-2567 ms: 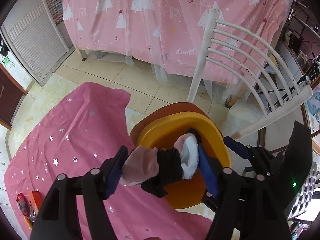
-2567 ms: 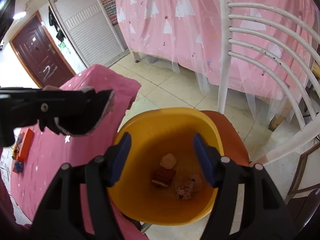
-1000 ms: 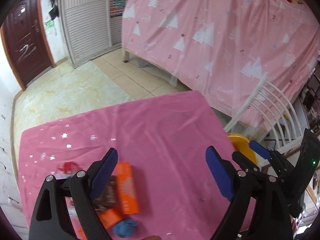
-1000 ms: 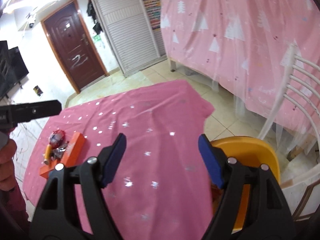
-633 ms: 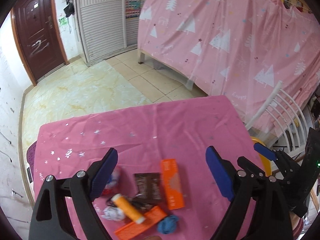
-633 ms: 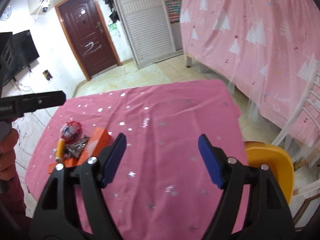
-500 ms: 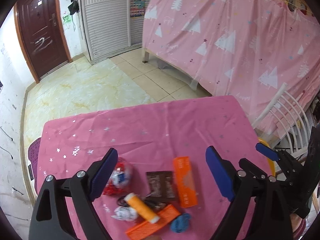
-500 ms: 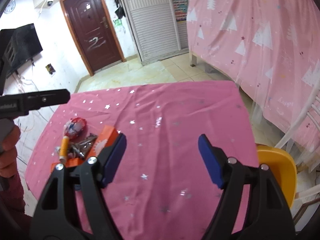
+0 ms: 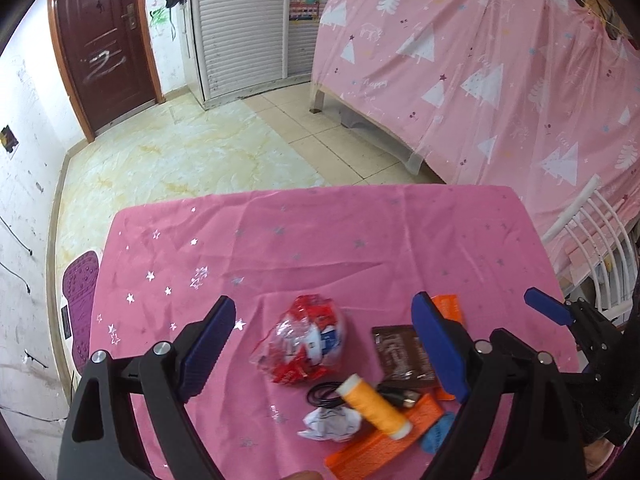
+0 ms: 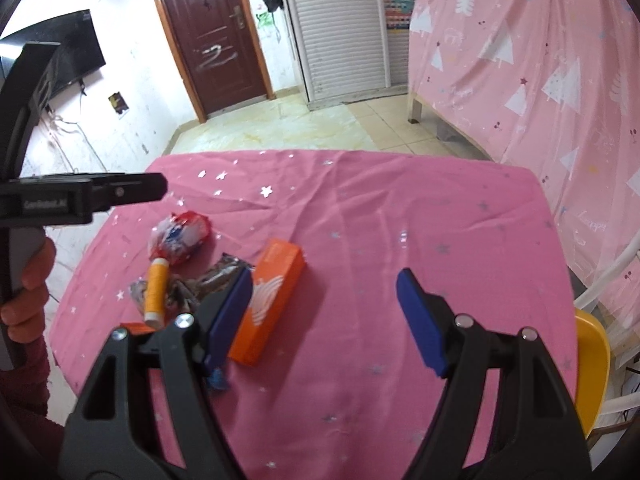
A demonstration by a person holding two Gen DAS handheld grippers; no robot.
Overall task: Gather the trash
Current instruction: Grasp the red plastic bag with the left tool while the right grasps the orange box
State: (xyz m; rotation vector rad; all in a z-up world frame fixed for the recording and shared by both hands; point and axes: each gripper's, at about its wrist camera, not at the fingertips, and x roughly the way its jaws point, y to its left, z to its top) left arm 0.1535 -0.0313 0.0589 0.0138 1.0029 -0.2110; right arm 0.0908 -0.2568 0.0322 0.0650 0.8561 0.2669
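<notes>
My left gripper [image 9: 324,344] is open and empty above a pile of items on the pink star tablecloth [image 9: 320,240]. Between its fingers lie a crumpled red and white wrapper [image 9: 304,340], a white paper ball [image 9: 330,422], an orange thread spool [image 9: 374,406], a brown sachet [image 9: 400,354] and a black cable [image 9: 324,394]. My right gripper [image 10: 326,320] is open and empty over the cloth, right of an orange box [image 10: 272,296]. The wrapper [image 10: 178,238] and spool [image 10: 155,294] show at its left. The yellow basin [image 10: 592,364] sits at the table's right edge.
A flat orange item [image 9: 384,440] and a blue scrap [image 9: 438,432] lie near the front edge. A white chair [image 9: 592,236] stands right of the table. A pink curtained bed [image 10: 540,60] is behind; tiled floor and a brown door [image 10: 216,36] lie beyond.
Both grippers swung left, away from the yellow basin, over the table. The left gripper let go of the cloth bundle and now hovers closer over the pile.
</notes>
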